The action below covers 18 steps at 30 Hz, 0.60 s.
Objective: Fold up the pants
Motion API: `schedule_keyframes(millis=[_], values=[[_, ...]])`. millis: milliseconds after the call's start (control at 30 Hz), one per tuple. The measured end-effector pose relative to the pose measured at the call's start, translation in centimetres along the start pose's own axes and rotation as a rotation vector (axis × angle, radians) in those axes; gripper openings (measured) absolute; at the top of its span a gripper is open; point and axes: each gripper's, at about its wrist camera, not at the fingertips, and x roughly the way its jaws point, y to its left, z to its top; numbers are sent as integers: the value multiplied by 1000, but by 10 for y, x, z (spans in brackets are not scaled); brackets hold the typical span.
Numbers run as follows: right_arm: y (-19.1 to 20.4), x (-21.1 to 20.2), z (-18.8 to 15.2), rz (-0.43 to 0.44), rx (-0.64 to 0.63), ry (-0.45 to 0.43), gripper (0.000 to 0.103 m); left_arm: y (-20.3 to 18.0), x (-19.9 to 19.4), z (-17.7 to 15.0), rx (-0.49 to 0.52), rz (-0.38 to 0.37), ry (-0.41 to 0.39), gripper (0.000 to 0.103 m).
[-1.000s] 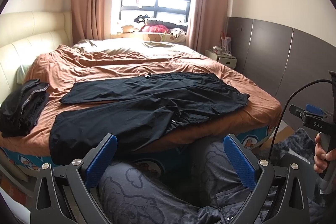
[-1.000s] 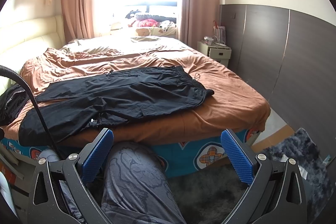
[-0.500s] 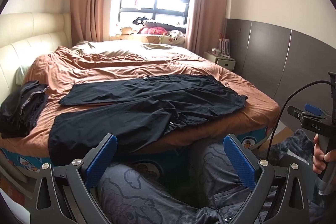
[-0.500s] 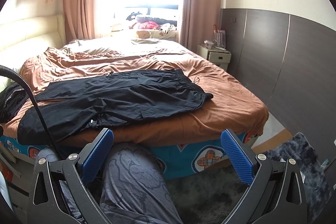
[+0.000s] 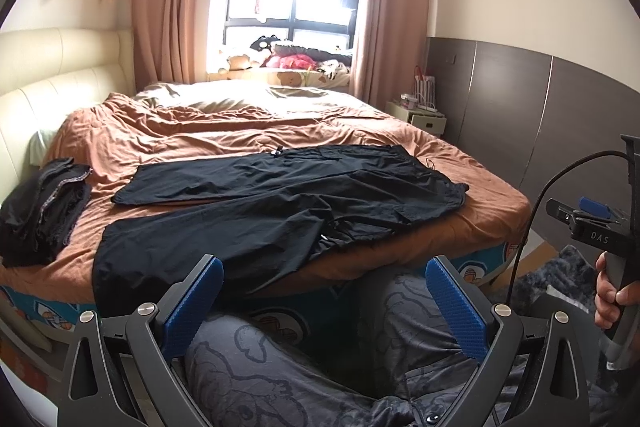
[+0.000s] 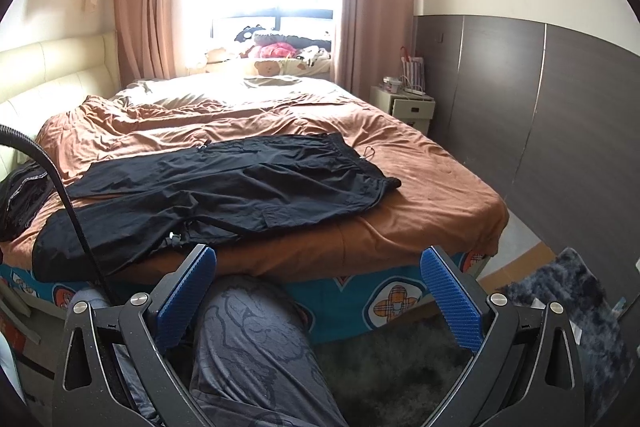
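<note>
— Where laid out: black pants point(image 5: 280, 203) flat across the near half of the bed point(image 5: 480, 187), on the rust-brown cover, waistband toward the right, both legs stretching left. Nearer leg hanging slightly over the front edge of the mattress.

— Folded at all?

— Not yet; spread open, legs apart in a narrow V, wrinkled but in a single layer. Small buckle or cord showing near the front edge of the nearer leg.

— And the left hand-held gripper point(image 5: 324, 301)?

— Wide open, blue pads point(image 5: 192, 303) far apart, empty. Held low in front of the bed, above a knee in grey patterned trousers point(image 5: 256, 367), well short of the pants.

— Right hand-held gripper point(image 6: 318, 291)?

— Same: spread wide, nothing between the blue pads, apart from the pants, over the same grey patterned trousers. Seen from the left wrist view at the right edge, gripped by a hand point(image 5: 614, 297), black cable looping up from it.

— Anything else on the bed?

— Pile of dark clothes point(image 5: 40, 211) at the left edge, clear of the pants. Beyond, a bright window with pink curtains point(image 5: 172, 7), and a small nightstand point(image 5: 426, 119) by the grey wall panels.
</note>
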Motion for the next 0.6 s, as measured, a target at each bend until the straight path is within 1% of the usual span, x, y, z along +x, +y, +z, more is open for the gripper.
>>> schedule_keyframes(millis=[600], values=[[-3,0,-1,1,7,-4,103,3,-1,1,-16,4,-5,102]])
